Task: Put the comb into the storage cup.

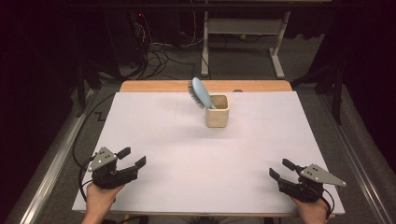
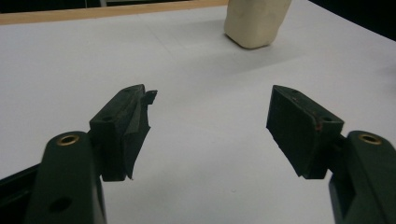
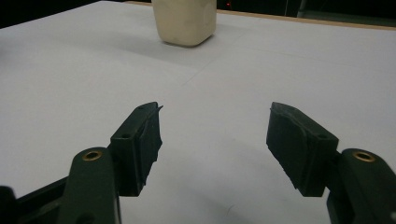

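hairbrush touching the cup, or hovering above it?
Touching. The high view shows the hairbrush standing handle-down inside the cup, leaning on its left rim, with neither gripper near it.

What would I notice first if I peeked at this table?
A light blue hairbrush sticking up out of a cream square cup at the far middle of the white table. Near the front edge, the left gripper and right gripper sit open and empty at the two corners.
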Motion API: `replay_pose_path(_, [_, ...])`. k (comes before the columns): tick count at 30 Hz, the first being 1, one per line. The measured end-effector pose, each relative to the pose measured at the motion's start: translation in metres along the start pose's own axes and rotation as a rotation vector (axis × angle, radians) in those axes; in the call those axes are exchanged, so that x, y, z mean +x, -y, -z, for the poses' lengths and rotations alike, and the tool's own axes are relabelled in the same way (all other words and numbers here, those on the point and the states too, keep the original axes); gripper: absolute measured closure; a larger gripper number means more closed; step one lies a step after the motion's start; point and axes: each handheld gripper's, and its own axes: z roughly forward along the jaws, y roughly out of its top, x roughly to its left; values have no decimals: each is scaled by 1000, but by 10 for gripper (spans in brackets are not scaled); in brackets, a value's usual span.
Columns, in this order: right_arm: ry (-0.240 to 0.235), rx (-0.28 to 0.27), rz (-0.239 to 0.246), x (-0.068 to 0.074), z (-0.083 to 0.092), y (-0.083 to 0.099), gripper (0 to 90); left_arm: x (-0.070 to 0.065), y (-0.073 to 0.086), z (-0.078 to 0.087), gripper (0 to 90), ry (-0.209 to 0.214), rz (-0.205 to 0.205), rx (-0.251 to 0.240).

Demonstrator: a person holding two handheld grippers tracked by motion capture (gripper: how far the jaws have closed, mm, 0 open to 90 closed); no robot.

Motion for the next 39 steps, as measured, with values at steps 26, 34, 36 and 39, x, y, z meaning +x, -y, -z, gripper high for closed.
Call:
replay_pose_path(26, [4, -1, -2, 0, 1, 0, 357, 7, 17, -6, 294, -1, 38, 44])
replay_pose_path(34, [3, 2, -5, -1, 0, 0, 357, 10, 24, -5, 294, -9, 53, 51])
replay_pose_path(36, [4, 2, -3, -1, 0, 0, 357, 10, 25, -5, 294, -11, 55, 51])
replay_pose_path(39, [3, 2, -1, -1, 0, 0, 357, 11, 27, -4, 293, -16, 64, 46])
